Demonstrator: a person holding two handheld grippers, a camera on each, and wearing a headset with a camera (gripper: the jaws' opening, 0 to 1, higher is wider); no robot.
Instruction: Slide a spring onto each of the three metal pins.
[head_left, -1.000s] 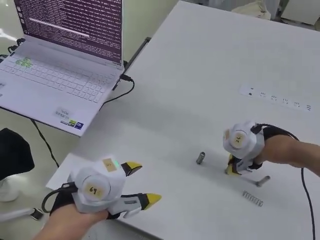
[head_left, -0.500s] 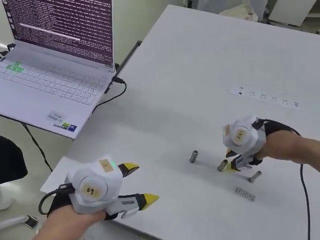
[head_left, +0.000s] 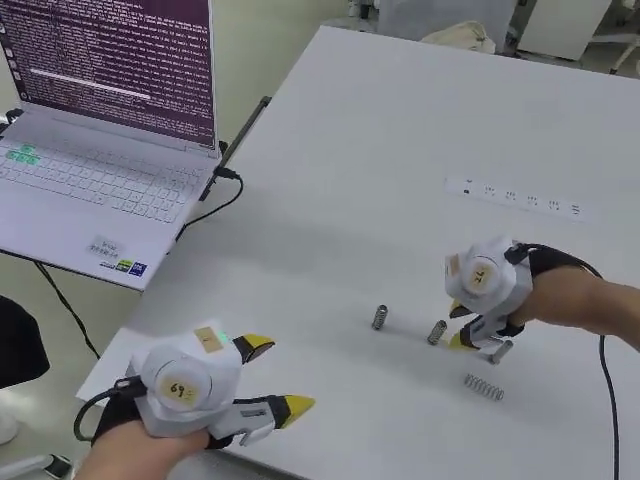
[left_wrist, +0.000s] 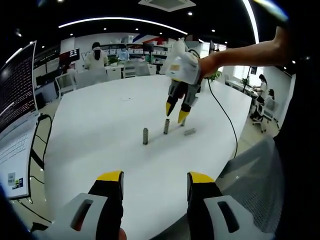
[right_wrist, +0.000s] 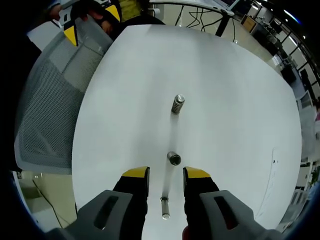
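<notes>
While each gripper's jaws stand apart, left gripper (head_left: 281, 374) marked 69, right gripper (head_left: 458, 328) marked perhaps 71.

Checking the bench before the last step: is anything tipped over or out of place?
One pin lies flat by the right gripper, while the other two pins stand upright with springs on. A loose spring lies beside it.

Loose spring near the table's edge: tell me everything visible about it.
The spring is a small coil of silvery wire. It lies on its side on the white table, slanted in the head view. It sits apart from the right gripper and from a bare pin lying nearby. Only the table touches it.
</notes>
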